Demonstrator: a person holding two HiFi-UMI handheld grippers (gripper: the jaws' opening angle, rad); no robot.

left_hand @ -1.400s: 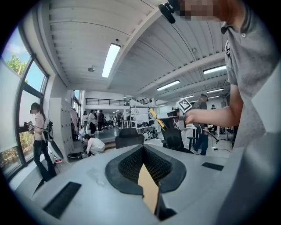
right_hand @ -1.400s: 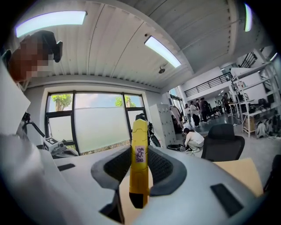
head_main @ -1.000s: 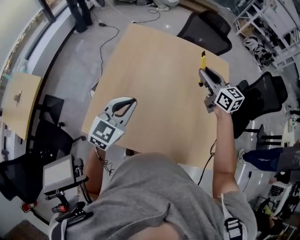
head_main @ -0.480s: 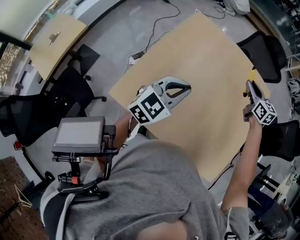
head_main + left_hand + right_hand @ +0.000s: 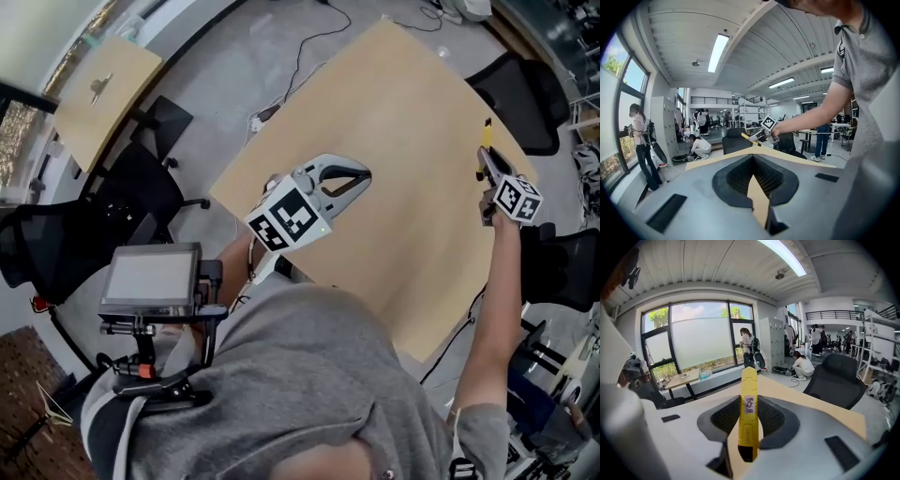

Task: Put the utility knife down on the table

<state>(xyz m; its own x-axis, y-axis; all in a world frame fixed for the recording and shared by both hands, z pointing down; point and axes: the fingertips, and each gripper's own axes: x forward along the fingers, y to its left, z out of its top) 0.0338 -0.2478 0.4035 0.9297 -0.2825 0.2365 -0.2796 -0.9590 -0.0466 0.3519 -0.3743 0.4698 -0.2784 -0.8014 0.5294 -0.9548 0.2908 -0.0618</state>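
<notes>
Above table [image 5: 403, 122], right tool [image 5: 484, 155] outstretched, gripping utility knife [image 5: 749, 399]

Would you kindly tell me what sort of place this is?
Probably an open-plan office or workshop: a wooden table, a black office chair beside it, and large windows with tall lockers along the wall.

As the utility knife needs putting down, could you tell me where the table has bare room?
The wooden table looks bare all over. The widest free patch is its middle, between the left gripper and the right gripper gripping the utility knife. Near the right edge, by the black chair, room is narrow; further inward seems safer.
</notes>
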